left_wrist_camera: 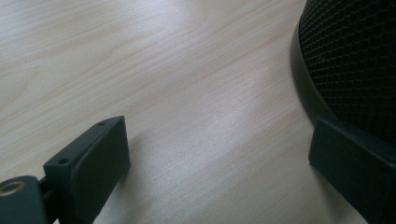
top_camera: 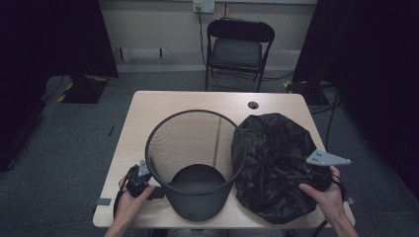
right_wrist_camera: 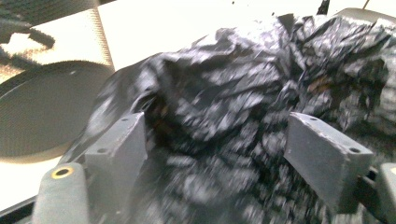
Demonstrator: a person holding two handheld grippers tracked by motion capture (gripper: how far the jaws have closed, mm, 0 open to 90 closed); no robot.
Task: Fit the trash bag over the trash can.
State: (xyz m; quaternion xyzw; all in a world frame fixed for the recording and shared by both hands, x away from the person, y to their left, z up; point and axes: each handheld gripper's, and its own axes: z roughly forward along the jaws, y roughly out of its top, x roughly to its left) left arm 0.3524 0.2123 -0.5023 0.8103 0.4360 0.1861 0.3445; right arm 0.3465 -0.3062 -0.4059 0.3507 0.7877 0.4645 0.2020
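Note:
A black wire-mesh wastebasket (top_camera: 195, 163) stands upright in the middle of the wooden table (top_camera: 148, 106). To its right a crumpled black plastic bag (top_camera: 274, 158) lies spread on the tabletop. My left gripper (top_camera: 157, 192) rests low at the basket's left base, open, one jaw close to the basket wall (left_wrist_camera: 355, 60) and bare wood between the jaws. My right gripper (top_camera: 304, 178) hovers over the bag's right part, open, with the wrinkled bag (right_wrist_camera: 233, 107) lying between and beyond its jaws. The basket (right_wrist_camera: 42, 107) also shows in the right gripper view at the left.
A black folding chair (top_camera: 238, 49) stands beyond the table's far edge. A round cable hole (top_camera: 253, 105) sits in the tabletop near the far right. Dark curtains and cables flank the table on both sides. Grey carpet surrounds it.

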